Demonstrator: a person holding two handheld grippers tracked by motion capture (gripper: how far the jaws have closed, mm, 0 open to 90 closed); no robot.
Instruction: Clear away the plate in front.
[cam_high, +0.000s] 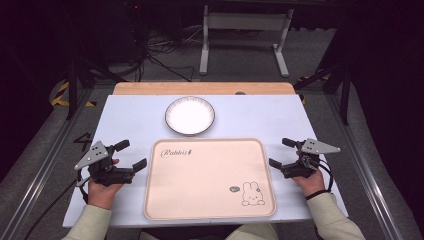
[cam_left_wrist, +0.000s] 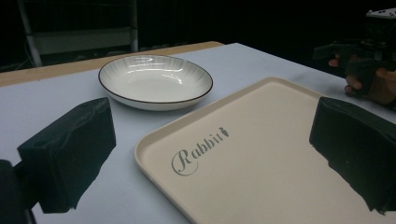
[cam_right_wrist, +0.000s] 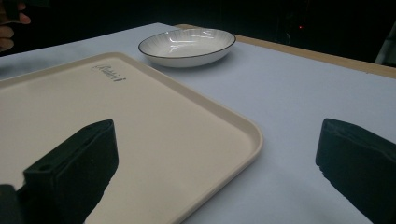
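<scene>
A cream tray (cam_high: 200, 175) with a rabbit drawing and the word "Rabbit" lies in the middle of the white table; it also appears as the tray (cam_left_wrist: 261, 140) and the tray (cam_right_wrist: 140, 116) in the gripper views. Behind it sits a white ribbed plate (cam_high: 190, 116) with a dark rim, seen too as the plate (cam_left_wrist: 155, 80) and the plate (cam_right_wrist: 187, 45). My left gripper (cam_high: 131, 155) rests left of the tray, open and holding nothing. My right gripper (cam_high: 281, 152) sits right of the tray, open and holding nothing. Both point toward the plate.
A wooden strip (cam_high: 202, 88) runs along the table's far edge. Beyond it stand a white metal frame (cam_high: 245, 35) and cables on a dark floor. Metal rails flank the table. The other hand with its gripper (cam_left_wrist: 369, 60) shows far off in the left gripper view.
</scene>
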